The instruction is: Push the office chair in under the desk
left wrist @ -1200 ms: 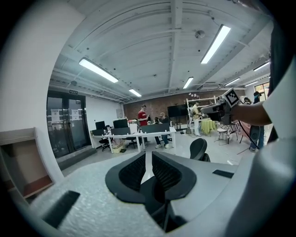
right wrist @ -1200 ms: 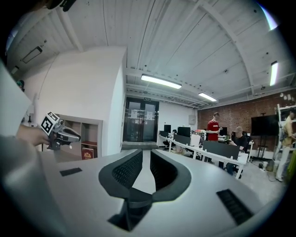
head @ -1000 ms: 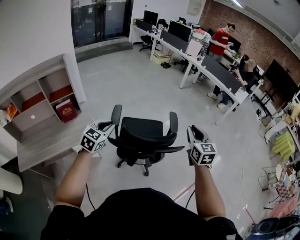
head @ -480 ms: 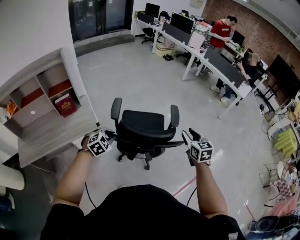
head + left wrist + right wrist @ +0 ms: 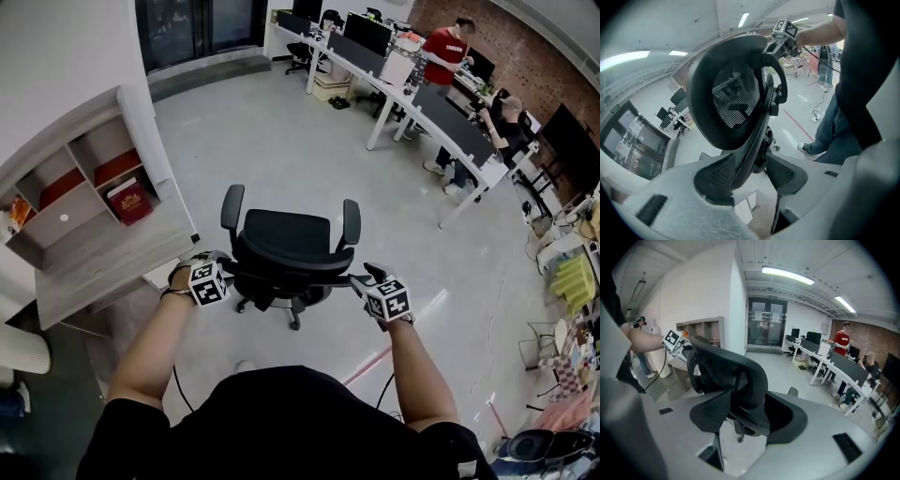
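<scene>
Head view. At the two ends of the backrest of the office chair, the left gripper and the right gripper, one per side, both pointing away from the body. Beyond both grippers, the seat and armrests. Out past the left gripper's outer side, the table with its open shelf unit, near the chair but apart from it; chair not under it.

Left gripper view. Released: jaws wide apart, having just been opening, with the dark rim of the backrest running up between the pads, not clamped. At the rim's far end, the right gripper. Off to the right, a jeans leg.

Right gripper view. Likewise released: jaws spread, having just been opening, with the backrest edge sitting in the gap, unsqueezed. Across the backrest on its far side, the left gripper, with the shelf unit behind.
</scene>
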`<state>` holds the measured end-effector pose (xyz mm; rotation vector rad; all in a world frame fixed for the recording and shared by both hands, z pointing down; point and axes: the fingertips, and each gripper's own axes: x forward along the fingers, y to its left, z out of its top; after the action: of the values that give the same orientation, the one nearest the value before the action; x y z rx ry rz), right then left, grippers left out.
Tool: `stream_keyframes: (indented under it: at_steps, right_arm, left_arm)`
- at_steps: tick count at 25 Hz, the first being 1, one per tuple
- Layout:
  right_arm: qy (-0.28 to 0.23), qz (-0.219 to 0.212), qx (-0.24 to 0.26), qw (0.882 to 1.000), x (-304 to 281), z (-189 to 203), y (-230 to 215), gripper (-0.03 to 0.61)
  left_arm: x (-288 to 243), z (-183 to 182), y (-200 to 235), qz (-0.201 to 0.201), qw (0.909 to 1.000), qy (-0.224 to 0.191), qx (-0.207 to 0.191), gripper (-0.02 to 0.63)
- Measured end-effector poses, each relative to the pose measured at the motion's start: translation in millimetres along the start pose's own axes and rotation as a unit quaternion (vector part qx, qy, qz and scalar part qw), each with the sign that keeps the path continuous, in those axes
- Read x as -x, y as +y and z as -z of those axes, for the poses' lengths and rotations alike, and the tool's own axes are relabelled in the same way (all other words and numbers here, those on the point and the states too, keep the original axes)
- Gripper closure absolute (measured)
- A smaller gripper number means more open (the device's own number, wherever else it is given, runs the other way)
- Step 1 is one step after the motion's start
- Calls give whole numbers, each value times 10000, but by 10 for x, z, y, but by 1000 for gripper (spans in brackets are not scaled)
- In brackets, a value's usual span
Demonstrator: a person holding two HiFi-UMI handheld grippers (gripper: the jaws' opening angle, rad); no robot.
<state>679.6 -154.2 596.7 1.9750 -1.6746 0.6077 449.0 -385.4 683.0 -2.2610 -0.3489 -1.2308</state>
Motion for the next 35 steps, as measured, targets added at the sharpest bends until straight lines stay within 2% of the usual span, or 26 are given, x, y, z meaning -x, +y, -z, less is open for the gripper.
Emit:
stream_keyframes:
  at_steps: [6,9,14,19,22,29,35]
  right_arm:
    - [709,-135,969,9927,-215,286,117,330]
    - [1014,-153,1576,9822,-308,416,135,327]
    - [1436,-193,2259,9633,-470,571,120,327]
    - [1763,-287,2954,9385,-621,732,153,330]
    - [1760,-267,3142,9325,-660,716,137,379]
    - [1955,-338,3565,9130,-769,791,126,394]
    - [2022,-459,3495,9137,-793,776,137,399]
  left_arm:
    - [-240,58,4,104,9987,366,-332,382]
    - [-329,48,0,152,9982,440,-377,382]
    - [-430,-10,-14,321,9977,454,-400,382]
    - [-478,-14,3,306,9979,423,-389,434]
    - [-460,-17,11,267,9983,367,-372,437]
    - [-458,-45,17,118,9988,209,-423,437]
    - [-478,-43,-2,61,9993,165,-324,437]
